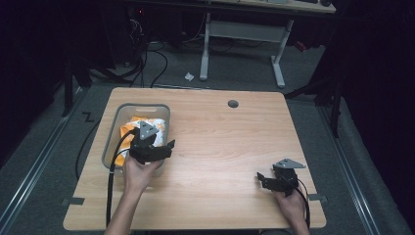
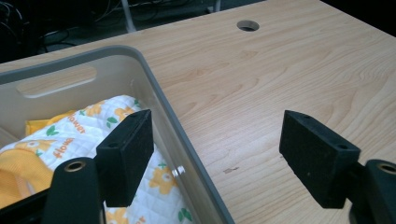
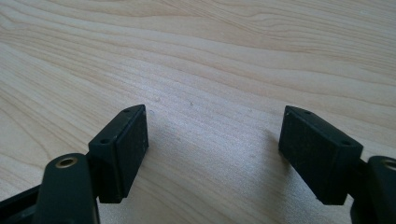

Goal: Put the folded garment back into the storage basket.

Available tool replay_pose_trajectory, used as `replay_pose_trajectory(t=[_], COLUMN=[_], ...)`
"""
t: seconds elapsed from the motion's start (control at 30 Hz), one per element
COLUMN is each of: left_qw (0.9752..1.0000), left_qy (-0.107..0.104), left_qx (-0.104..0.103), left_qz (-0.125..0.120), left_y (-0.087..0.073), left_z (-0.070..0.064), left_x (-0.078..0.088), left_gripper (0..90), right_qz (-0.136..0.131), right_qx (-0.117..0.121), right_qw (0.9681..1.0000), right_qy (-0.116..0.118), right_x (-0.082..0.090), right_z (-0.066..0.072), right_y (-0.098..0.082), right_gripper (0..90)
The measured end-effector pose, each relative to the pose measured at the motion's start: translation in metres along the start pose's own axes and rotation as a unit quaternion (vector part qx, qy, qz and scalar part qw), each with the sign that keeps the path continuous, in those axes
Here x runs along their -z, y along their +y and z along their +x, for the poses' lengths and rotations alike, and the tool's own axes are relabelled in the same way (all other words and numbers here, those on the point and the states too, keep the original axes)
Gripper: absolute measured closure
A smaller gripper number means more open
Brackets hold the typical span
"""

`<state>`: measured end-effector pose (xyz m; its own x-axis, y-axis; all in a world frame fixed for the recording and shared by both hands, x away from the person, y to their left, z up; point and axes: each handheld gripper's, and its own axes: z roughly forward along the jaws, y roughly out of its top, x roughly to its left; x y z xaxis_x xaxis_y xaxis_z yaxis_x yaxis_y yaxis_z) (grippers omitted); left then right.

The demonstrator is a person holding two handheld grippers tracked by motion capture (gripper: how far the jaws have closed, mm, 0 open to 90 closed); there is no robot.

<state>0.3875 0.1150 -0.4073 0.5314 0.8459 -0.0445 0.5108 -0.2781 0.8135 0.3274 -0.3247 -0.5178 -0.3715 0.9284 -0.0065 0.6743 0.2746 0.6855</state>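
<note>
A pale wooden table point(image 1: 220, 142) stands on grey floor point(image 1: 44, 142) in a dark room; a grey bin point(image 2: 154, 88) holding patterned cloth point(image 2: 116, 116) sits near its left edge. The left gripper point(image 2: 215, 154) straddles the bin's wall, jaws spread; the right gripper point(image 3: 212, 154), also spread, hovers over bare wood.

My left gripper point(image 1: 164, 147) hides part of the patterned cloth point(image 1: 147, 125) in the grey bin point(image 1: 111, 128); the bin's near end is cut off in its own view, and the print's lettering is too small to read.
</note>
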Motion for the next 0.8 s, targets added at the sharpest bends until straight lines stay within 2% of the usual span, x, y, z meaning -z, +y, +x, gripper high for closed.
replay_pose_trajectory(t=[0.43, 0.8], left_qw=[0.9999, 0.9993], left_qy=[-0.011, -0.036], left_qx=[-0.003, -0.002], left_qz=[0.001, 0.005], left_y=[-0.005, -0.013], left_z=[-0.010, -0.027], left_x=[-0.005, -0.015], left_gripper=[26.7, 27.0], right_qz=[0.000, 0.000], right_qx=[0.000, 0.000], right_qw=[1.0000, 1.0000], right_qy=[0.000, 0.000], right_x=[0.000, 0.000], right_z=[0.000, 0.000], right_y=[0.000, 0.000], right_gripper=[24.3, 24.3])
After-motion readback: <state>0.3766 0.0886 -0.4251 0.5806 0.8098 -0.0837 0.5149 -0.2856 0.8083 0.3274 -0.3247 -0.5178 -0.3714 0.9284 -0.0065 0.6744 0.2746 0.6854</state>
